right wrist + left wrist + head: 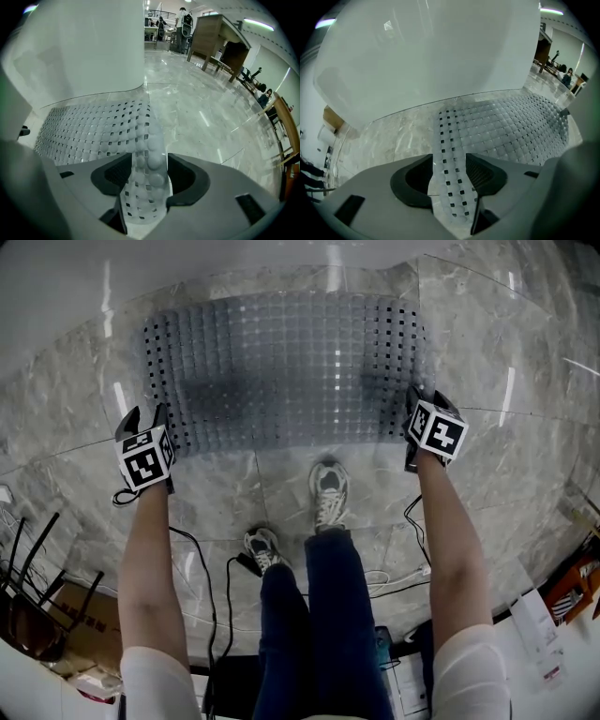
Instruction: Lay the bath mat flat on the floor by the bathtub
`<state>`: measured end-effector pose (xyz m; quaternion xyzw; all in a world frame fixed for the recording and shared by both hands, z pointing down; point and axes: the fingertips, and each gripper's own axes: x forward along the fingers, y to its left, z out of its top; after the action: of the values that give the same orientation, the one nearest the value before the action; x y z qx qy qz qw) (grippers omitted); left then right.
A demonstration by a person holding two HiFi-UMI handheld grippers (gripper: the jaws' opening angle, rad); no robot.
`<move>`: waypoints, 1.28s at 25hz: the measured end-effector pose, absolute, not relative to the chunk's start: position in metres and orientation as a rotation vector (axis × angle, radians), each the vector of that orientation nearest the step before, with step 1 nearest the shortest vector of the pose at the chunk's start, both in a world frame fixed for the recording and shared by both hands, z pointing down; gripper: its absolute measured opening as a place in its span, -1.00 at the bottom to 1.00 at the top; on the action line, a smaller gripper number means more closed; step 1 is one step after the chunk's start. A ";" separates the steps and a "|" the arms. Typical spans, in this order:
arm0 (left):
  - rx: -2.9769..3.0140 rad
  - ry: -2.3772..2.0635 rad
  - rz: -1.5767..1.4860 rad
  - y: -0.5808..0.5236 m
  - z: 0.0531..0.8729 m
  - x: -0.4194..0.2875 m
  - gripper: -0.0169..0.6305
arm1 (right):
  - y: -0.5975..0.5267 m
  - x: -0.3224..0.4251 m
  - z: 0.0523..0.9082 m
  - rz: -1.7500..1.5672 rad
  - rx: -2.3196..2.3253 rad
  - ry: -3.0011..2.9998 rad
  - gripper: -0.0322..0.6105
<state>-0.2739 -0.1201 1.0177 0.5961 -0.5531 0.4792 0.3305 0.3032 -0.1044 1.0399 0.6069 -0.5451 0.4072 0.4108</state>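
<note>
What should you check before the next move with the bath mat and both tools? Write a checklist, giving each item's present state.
1. The bath mat lies beside the bathtub: ok.
2. Mat fully flat on the floor: not ok, both near corners rise between jaws.
3. Jaws of left tool apart: ok, corner between them, unclamped.
4. Jaws of right tool apart: ok, likewise.
5. The shoe is off the mat: ok.

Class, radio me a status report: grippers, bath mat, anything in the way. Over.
Left gripper, right gripper open, a bath mat corner between each pair of jaws. Mat spread on floor beside bathtub, near corners raised. Shoe close to near edge.
</note>
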 end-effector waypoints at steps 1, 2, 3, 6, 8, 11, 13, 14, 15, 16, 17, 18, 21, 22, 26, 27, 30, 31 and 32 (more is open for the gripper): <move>1.568 -1.436 1.257 -0.119 1.017 -0.272 -0.29 | -0.102 0.304 1.039 1.027 1.525 -1.370 -0.18; 1.576 -1.425 1.259 -0.119 1.017 -0.269 -0.29 | -0.100 0.303 1.039 1.031 1.522 -1.372 -0.18; 1.582 -1.418 1.256 -0.119 1.016 -0.266 -0.29 | -0.100 0.302 1.038 1.033 1.522 -1.373 -0.17; 1.591 -1.404 1.240 -0.118 1.013 -0.258 -0.29 | -0.102 0.302 1.029 1.021 1.539 -1.362 -0.17; 1.598 -1.390 1.237 -0.117 1.011 -0.254 -0.29 | -0.103 0.306 1.024 1.005 1.564 -1.344 -0.17; 1.599 -1.380 1.235 -0.116 1.007 -0.252 -0.29 | -0.102 0.310 1.019 1.006 1.579 -1.335 -0.17; 1.597 -1.382 1.229 -0.115 1.004 -0.250 -0.29 | -0.102 0.308 1.015 1.005 1.566 -1.343 -0.17; 1.596 -1.384 1.224 -0.115 1.002 -0.249 -0.29 | -0.101 0.306 1.012 1.003 1.564 -1.344 -0.17; 1.595 -1.385 1.219 -0.114 1.000 -0.246 -0.29 | -0.100 0.304 1.009 1.006 1.565 -1.345 -0.17; 1.595 -1.383 1.216 -0.112 0.999 -0.244 -0.29 | -0.099 0.302 1.007 1.013 1.569 -1.348 -0.17; 1.599 -1.378 1.216 -0.111 0.997 -0.240 -0.29 | -0.098 0.300 1.005 1.020 1.574 -1.351 -0.17; 1.605 -1.371 1.217 -0.109 0.996 -0.237 -0.29 | -0.098 0.299 1.004 1.026 1.580 -1.357 -0.17; 1.627 -1.343 1.214 -0.105 0.994 -0.230 -0.31 | -0.102 0.300 1.006 1.069 1.617 -1.409 -0.17; 1.634 -1.335 1.210 -0.105 0.995 -0.228 -0.31 | -0.106 0.303 1.008 1.092 1.630 -1.431 -0.17; 1.663 -1.336 1.186 -0.112 1.007 -0.222 -0.32 | -0.125 0.317 1.021 1.118 1.629 -1.476 -0.17; 1.667 -1.338 1.181 -0.113 1.010 -0.221 -0.32 | -0.128 0.318 1.024 1.126 1.624 -1.488 -0.17; 1.663 -1.337 1.169 -0.105 1.017 -0.220 -0.32 | -0.128 0.318 1.036 1.229 1.629 -1.536 -0.17; 1.661 -1.336 1.168 -0.104 1.019 -0.219 -0.32 | -0.130 0.318 1.039 1.275 1.638 -1.546 -0.17; 1.659 -1.336 1.168 -0.106 1.021 -0.219 -0.32 | -0.134 0.318 1.041 1.309 1.647 -1.550 -0.17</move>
<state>-0.2185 -0.1060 1.0211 0.6401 -0.5153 0.4508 0.3487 0.3183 -0.1338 1.0413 0.6084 -0.5726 0.4836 0.2610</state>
